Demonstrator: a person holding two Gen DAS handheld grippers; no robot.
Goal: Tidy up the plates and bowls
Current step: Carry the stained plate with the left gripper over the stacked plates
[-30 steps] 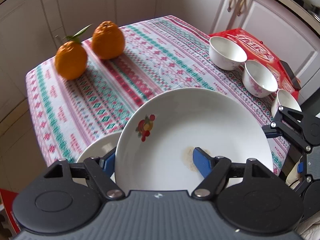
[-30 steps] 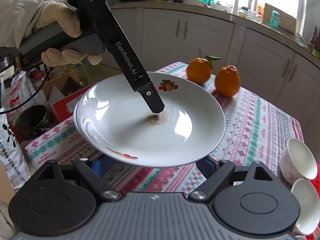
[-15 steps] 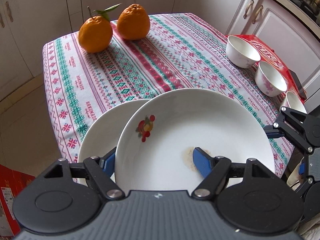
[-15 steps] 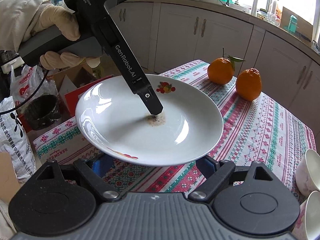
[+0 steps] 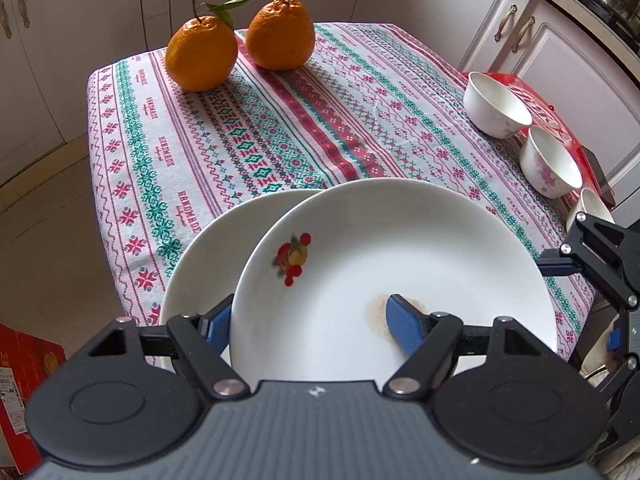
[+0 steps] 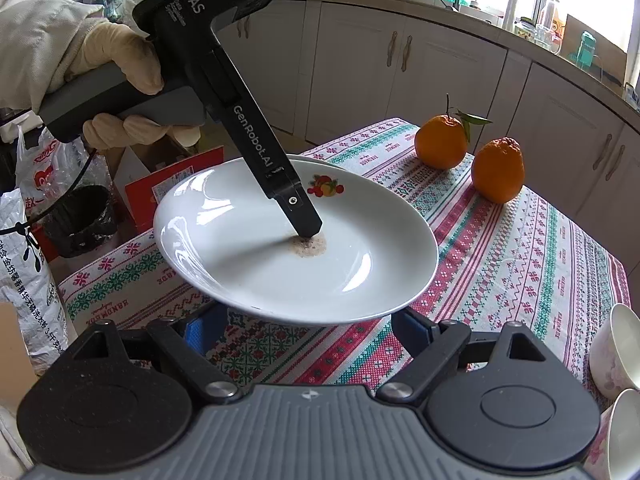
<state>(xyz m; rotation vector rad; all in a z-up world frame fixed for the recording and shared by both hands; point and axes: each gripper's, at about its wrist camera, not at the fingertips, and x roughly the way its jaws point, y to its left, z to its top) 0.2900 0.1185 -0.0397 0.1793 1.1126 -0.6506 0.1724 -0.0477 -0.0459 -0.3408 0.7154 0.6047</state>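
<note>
My left gripper (image 5: 310, 320) is shut on the rim of a white plate (image 5: 392, 264) with a fruit print and a brown stain, one finger on top and one beneath. It holds the plate above a second white plate (image 5: 212, 256) on the tablecloth. In the right wrist view the held plate (image 6: 360, 272) hangs tilted above the table, with the left gripper's finger (image 6: 296, 208) on it. My right gripper (image 6: 308, 328) is open and empty, just under the plate's near edge. Three white bowls (image 5: 496, 106) (image 5: 550, 168) (image 5: 592, 208) stand in a row at the right.
Two oranges (image 5: 202, 54) (image 5: 280, 34) sit at the table's far end. A red box (image 5: 540, 108) lies under the bowls at the right edge. White cabinets surround the table (image 5: 320, 120). Bags, a red carton (image 6: 172, 188) and a black bin (image 6: 80, 220) stand on the floor.
My left gripper has carried the held plate forward over the table, so the second plate beneath shows more. The right gripper stays open under the plate's edge.
</note>
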